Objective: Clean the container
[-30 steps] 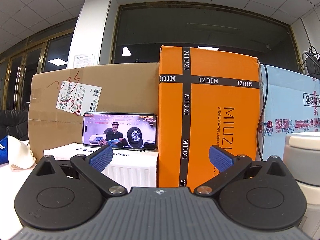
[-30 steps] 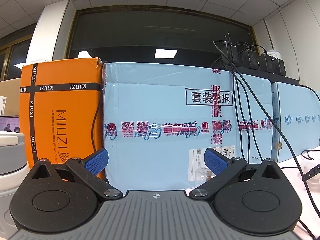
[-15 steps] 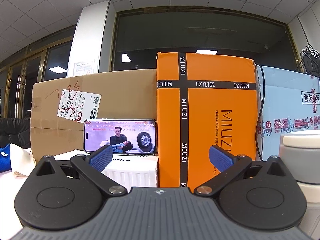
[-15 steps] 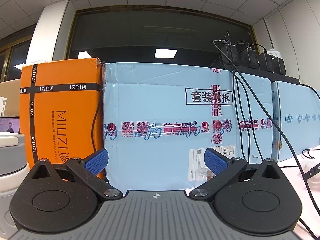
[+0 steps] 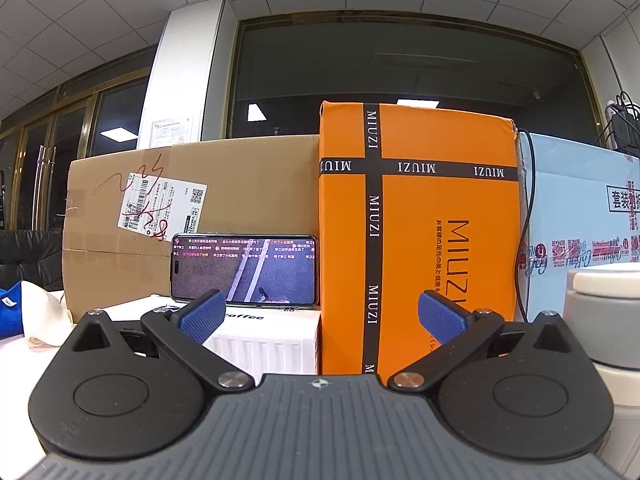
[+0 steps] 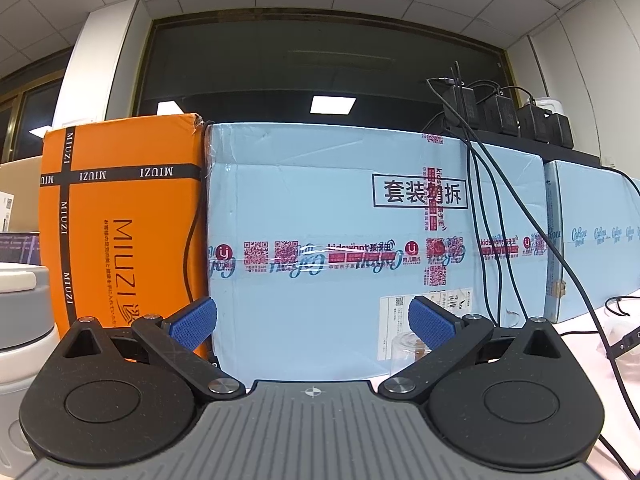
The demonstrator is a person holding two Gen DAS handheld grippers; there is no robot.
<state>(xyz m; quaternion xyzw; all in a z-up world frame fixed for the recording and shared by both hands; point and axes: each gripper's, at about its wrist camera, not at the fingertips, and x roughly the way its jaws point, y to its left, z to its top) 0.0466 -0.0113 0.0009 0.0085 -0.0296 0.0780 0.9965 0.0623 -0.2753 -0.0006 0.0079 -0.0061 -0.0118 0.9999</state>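
A grey and white lidded container (image 5: 604, 316) stands at the right edge of the left wrist view and shows again as the container (image 6: 22, 320) at the left edge of the right wrist view. My left gripper (image 5: 320, 316) is open with nothing between its blue pads, and the container sits to its right. My right gripper (image 6: 313, 324) is open and empty too, with the container to its left. A small clear glass jar (image 6: 404, 350) stands low behind the right gripper's right finger.
A brown cardboard box (image 5: 192, 216), an orange MIUZI box (image 5: 420, 232) and a light blue box (image 6: 360, 248) form a wall ahead. A phone (image 5: 244, 270) leans on a white box (image 5: 264, 340). White and blue cloth (image 5: 36, 316) lies far left. Black cables (image 6: 500, 208) hang at right.
The left wrist view has tilted upward, so the boxes and phone sit lower in the frame and more ceiling shows. The right wrist view is unchanged. Both grippers stay open.
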